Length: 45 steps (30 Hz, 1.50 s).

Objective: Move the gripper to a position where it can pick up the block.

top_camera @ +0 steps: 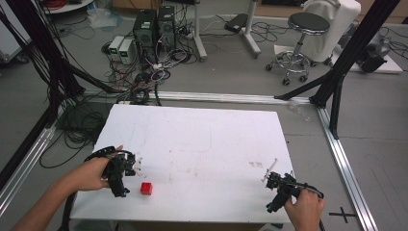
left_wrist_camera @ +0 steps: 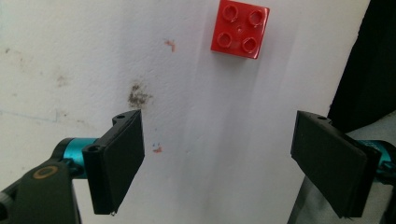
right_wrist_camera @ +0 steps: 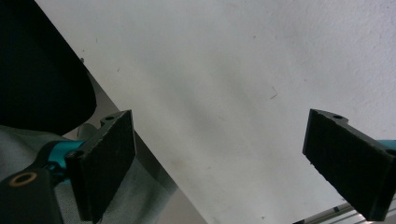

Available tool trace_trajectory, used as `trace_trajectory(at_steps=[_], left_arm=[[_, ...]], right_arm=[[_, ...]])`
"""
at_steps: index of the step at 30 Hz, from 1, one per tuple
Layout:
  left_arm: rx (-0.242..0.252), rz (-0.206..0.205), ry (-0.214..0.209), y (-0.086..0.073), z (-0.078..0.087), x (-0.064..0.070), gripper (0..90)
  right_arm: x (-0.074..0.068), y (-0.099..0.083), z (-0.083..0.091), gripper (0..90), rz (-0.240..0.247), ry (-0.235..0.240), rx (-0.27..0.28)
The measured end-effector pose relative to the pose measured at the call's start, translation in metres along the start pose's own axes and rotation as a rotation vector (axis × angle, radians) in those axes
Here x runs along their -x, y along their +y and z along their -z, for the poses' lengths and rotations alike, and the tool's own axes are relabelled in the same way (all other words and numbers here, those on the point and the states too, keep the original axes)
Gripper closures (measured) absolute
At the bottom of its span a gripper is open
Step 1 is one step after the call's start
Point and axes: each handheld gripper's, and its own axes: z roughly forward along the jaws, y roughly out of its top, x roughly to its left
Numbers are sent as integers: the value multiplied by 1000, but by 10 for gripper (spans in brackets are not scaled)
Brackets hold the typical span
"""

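A red four-stud brick (top_camera: 146, 188) lies near the front left of the white table (top_camera: 202, 139), its studs up. My left gripper (top_camera: 124, 176) sits just left of it in a hand and is open. In the left gripper view the brick (left_wrist_camera: 239, 29) lies ahead of the wide-apart jaws, beyond the fingertips (left_wrist_camera: 116, 158) and slightly right of centre, apart from both. My right gripper (top_camera: 277, 182) hovers at the table's front right corner in the other hand. It is open too, with bare white table (right_wrist_camera: 224, 84) between its pads (right_wrist_camera: 105, 163).
Small stains mark the white board (left_wrist_camera: 137, 94). Beyond the table's far edge lie tangled cables (top_camera: 139, 77), computer towers (top_camera: 154, 26) and a stool (top_camera: 300, 41). Black frame posts (top_camera: 351, 53) and aluminium rails (top_camera: 344, 159) flank the table.
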Motion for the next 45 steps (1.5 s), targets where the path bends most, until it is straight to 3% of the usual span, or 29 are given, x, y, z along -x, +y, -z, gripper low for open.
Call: trace_trajectory(at_steps=[5, 14, 25, 45], left_arm=[[-8, -49, -3, 6, -8, 1, 174], [-31, -67, -17, 16, -21, 2, 173], [-69, -119, -30, 30, -39, 4, 174], [-38, -135, -66, 43, -56, 6, 168]], right_arm=[[-1, 1, 1, 89, 0, 2, -7], [-1, 1, 0, 89, 1, 3, -6], [1, -1, -1, 89, 7, 2, -4], [0, 1, -3, 89, 10, 7, -2]])
